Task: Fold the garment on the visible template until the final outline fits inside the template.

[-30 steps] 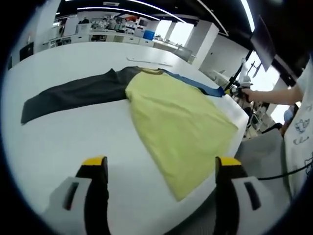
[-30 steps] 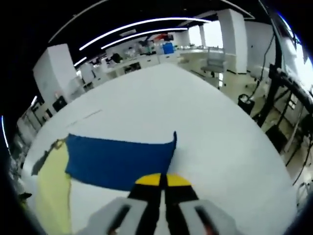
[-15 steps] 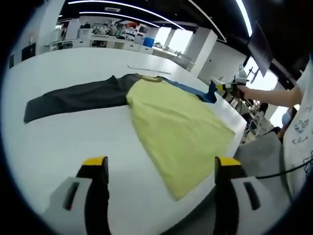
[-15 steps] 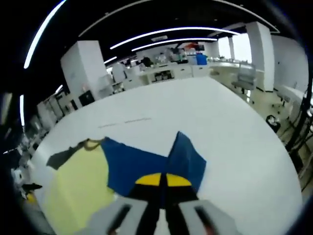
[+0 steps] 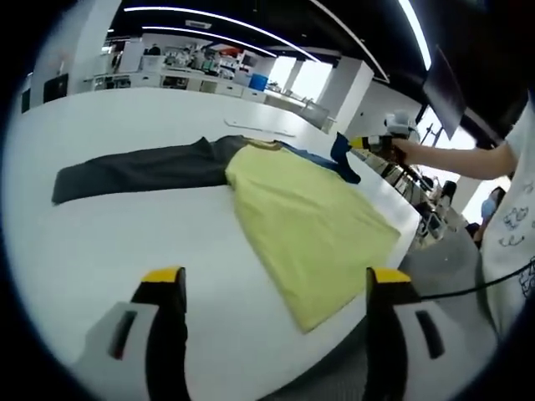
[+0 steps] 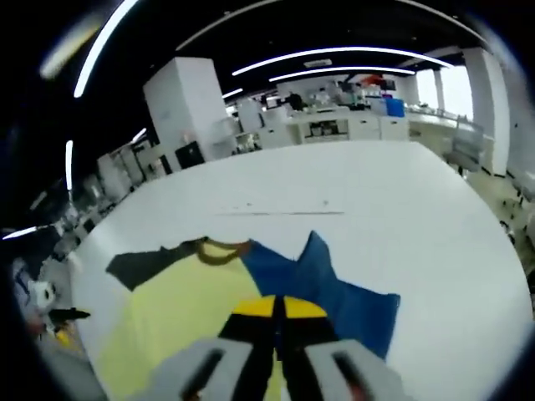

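Seemingly one garment (image 5: 309,217), two tongs (image 5: 272,280).

Left gripper view: garment (image 5: 309,221) flat on table (image 5: 109,242), ahead and right of left gripper (image 5: 272,288), running to table's right edge. One sleeve (image 5: 138,167) stretched far left across table. Other sleeve (image 5: 343,159) at garment's far right side, lifted off table, pinched in right gripper (image 5: 355,144). Person's hand (image 5: 410,150) just right of it.

Right gripper view: right gripper (image 6: 273,307) over garment, body (image 6: 180,305) to left, lifted sleeve (image 6: 322,280) directly ahead and right, collar (image 6: 219,249) beyond body, far sleeve (image 6: 142,263) at left
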`<control>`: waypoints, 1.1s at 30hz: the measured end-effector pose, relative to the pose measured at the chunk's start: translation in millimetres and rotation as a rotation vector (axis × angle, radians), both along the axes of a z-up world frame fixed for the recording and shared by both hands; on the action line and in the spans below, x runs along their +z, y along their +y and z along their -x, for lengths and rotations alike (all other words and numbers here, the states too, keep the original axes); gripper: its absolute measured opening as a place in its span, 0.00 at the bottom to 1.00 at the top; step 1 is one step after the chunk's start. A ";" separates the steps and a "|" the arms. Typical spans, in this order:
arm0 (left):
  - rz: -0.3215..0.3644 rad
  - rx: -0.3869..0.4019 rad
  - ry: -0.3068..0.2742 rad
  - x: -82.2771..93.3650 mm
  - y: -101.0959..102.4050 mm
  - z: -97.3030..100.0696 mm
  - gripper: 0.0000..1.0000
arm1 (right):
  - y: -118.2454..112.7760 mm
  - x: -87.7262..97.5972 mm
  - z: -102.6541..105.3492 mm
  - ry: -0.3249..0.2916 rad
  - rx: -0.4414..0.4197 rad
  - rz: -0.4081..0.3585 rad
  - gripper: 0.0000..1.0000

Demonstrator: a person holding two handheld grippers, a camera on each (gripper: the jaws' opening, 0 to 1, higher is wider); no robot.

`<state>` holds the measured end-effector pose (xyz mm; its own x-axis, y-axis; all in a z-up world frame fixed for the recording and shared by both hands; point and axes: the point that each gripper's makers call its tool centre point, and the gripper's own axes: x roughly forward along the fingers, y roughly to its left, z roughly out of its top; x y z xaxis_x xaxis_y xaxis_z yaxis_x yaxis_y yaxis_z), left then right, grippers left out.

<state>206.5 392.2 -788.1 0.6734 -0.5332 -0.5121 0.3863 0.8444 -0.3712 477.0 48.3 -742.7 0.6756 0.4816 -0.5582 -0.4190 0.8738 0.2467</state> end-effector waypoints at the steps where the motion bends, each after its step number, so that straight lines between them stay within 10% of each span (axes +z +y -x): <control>1: 0.001 0.002 -0.002 0.4 0.5 0.1 0.86 | 13.5 0.9 6.0 -0.001 0.010 -0.006 0.00; 33: 0.005 0.015 0.000 3.5 5.3 1.1 0.85 | 189.5 4.1 0.8 -0.010 0.195 -0.133 0.00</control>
<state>205.5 397.5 -784.6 0.6815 -0.5254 -0.5095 0.3737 0.8484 -0.3750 476.2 237.8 -738.6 0.5674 0.6728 -0.4748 -0.5799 0.7358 0.3498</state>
